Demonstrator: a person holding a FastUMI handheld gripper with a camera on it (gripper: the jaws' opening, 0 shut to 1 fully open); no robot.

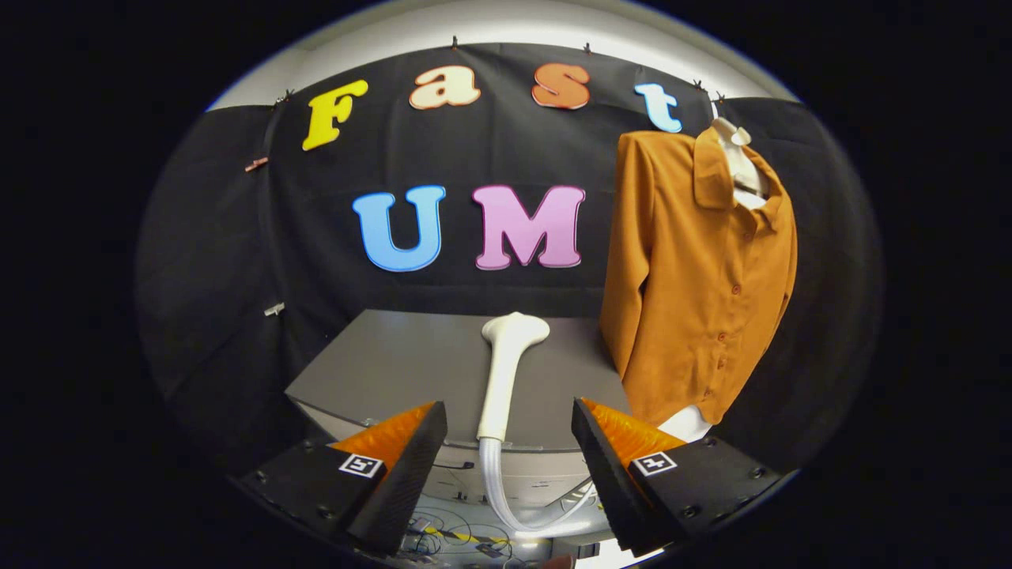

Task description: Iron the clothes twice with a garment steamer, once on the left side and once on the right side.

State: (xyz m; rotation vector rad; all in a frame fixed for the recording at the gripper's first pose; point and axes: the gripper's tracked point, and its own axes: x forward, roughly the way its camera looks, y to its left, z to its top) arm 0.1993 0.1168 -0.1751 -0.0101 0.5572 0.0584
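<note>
Fingers [510, 442] spread, empty, flanking steamer [506, 371] on counter [379, 371]; likely light, rigid, smooth; grip mid-handle; hose may tug.

The garment steamer [506, 371] lies on the table [379, 363], lengthwise — its head toward the booth wall, its handle end at the table's near edge, between the spread fingers of the gripper [510, 442]. Its hose [506, 498] drops off that edge and loops below. The shirt [696, 269] hangs on a mannequin [739, 154] right of the table — beyond the right finger.
</note>
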